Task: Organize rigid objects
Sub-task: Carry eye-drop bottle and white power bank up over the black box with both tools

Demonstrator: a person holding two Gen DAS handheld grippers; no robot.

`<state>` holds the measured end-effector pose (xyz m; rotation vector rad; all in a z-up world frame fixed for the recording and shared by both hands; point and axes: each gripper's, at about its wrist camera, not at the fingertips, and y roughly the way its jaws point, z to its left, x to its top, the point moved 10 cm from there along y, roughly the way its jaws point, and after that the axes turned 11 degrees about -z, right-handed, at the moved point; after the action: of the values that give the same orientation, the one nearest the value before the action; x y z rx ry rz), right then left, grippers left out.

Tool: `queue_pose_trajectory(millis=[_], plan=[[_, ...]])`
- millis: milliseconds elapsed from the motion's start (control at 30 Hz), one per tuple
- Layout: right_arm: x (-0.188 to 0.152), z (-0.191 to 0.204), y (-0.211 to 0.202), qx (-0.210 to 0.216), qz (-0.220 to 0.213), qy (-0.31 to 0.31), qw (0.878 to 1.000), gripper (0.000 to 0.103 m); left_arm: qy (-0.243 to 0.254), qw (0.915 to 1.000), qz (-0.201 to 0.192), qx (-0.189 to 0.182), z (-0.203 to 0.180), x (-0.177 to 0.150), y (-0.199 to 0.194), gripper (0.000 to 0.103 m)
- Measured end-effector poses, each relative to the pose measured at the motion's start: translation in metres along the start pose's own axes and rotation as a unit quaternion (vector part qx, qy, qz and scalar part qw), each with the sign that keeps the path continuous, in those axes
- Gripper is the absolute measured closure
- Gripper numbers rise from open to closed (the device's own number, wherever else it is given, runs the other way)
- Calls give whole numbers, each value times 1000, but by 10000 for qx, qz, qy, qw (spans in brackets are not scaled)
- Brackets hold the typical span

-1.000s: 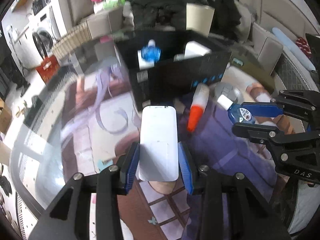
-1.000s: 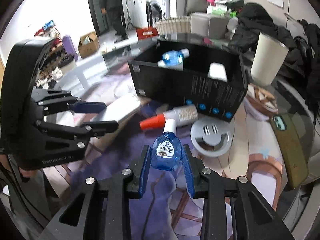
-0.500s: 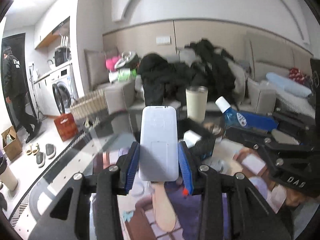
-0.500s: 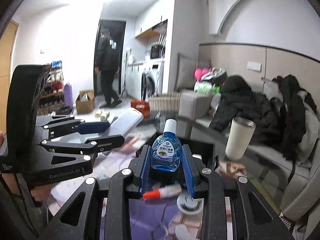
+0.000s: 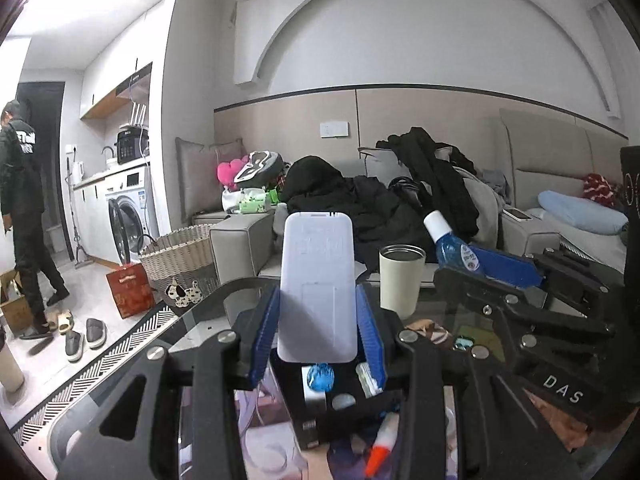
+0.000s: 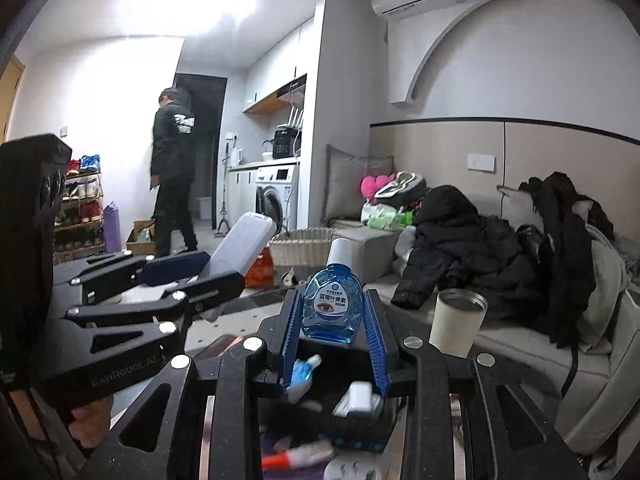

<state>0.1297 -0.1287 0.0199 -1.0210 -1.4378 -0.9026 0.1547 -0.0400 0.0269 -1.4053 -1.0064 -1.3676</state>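
Left hand-held gripper (image 5: 318, 330): clamped on a white remote control (image 5: 317, 286), held upright above the black box (image 5: 340, 416).
Right hand-held gripper (image 6: 331, 330): closed on a blue eye-drop bottle (image 6: 331, 300), white cap up, label facing the camera, raised over the same box.
Black box: on the glass bench (image 5: 208, 324), holding another blue bottle (image 6: 302, 372) and a white item (image 6: 358, 396).
Orange-capped tube (image 6: 298, 454): lying on the bench just in front of the box.
Cream tumbler (image 6: 458, 322): standing on the bench beyond the box, towards the far edge.
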Motion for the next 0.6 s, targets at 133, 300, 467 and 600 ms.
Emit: queue_pose_trajectory(millis=[133,300,467,600], plan=[[4,-10,26,-135,-1,53,9999,73,-257,9996,104,51,10,-3,26,66],[7,-23,58,-260,-25,35,9997,73,-282,9995,20,161,19,0,50,66],[1,-36,87,-372,161,124,9991,73,-284,9992,111,247,28,-8,74,66],[-13,-39,109,-312,468,192,9982,73,-357,9983,385,242,29,-20,88,66]])
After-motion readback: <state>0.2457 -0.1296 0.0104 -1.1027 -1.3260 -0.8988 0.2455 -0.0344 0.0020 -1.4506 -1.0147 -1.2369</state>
